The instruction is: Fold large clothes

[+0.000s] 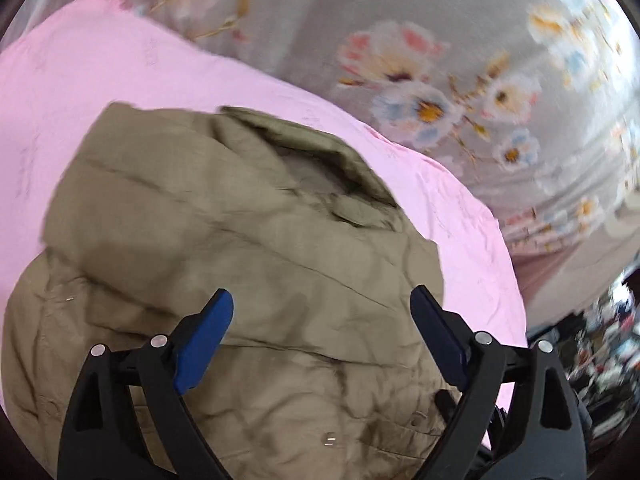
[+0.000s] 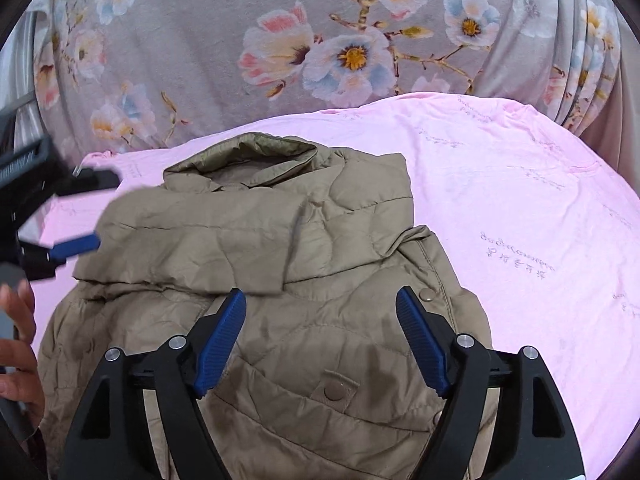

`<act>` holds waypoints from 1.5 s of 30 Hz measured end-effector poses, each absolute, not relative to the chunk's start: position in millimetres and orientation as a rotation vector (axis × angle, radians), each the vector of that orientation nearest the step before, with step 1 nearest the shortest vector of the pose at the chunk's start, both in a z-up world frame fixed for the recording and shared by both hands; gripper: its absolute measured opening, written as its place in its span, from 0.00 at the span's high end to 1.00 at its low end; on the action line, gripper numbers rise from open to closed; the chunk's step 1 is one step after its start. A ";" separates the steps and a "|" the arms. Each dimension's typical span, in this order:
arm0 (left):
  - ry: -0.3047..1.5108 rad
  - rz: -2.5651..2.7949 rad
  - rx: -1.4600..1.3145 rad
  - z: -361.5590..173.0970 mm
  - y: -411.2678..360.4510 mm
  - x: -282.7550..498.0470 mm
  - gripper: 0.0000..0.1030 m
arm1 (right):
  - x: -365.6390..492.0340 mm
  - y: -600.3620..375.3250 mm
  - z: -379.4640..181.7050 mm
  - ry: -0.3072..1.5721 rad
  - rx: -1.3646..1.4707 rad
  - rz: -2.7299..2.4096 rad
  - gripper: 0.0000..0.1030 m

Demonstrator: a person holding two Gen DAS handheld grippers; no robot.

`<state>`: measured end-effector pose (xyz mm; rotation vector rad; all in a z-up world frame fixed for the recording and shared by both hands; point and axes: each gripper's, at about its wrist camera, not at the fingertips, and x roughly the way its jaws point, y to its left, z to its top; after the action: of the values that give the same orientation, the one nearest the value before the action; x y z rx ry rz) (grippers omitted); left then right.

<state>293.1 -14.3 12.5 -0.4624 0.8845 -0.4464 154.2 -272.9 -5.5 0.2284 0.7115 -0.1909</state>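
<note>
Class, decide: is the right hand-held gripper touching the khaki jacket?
Apart. In the right wrist view the right hand-held gripper has both blue fingers spread above the khaki jacket, gripping no fabric.

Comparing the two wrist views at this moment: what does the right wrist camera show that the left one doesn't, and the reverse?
Only the right wrist view shows the left gripper from outside, the hand holding it, and the jacket's snap buttons.

Only the left wrist view shows dark clutter beyond the bed.

Both show the khaki jacket on the pink sheet, and the floral bedding.
</note>
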 end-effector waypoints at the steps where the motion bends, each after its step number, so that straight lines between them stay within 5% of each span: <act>1: 0.888 -0.414 -0.481 7.8 -3.0 295.0 0.15 | 157.2 -275.5 -5.3 0.714 0.248 -0.178 0.27; 15: 0.987 -0.206 -0.847 -68.7 143.1 345.8 0.17 | 246.8 -292.5 -46.6 0.861 0.507 -0.076 0.28; 17: 0.986 -0.211 -0.877 -72.9 147.5 350.9 0.21 | 253.5 -290.5 -48.1 0.848 0.499 -0.069 0.55; 18: 0.987 -0.213 -0.891 -73.0 149.1 353.5 0.23 | 257.9 -289.9 -46.7 0.855 0.483 -0.058 0.82; 19: 0.988 -0.219 -0.910 -71.8 150.9 355.7 0.27 | 262.6 -289.5 -43.0 0.866 0.462 -0.056 0.87; 30: 0.994 -0.269 -0.816 -41.5 117.1 365.1 0.28 | 258.2 -300.3 55.7 0.646 0.287 -0.068 0.88; 38: 1.026 -0.097 -0.530 -56.2 97.6 374.4 0.63 | 259.0 -309.1 -10.3 0.806 0.259 -0.138 0.89; 45: 0.929 0.015 -0.202 -58.2 61.3 362.6 0.70 | 258.0 -300.2 -56.9 0.864 0.213 -0.163 0.88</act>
<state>362.6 61.3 -58.2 -0.2021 0.9290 0.0148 258.0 -300.2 -56.9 0.2125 0.8640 -0.1633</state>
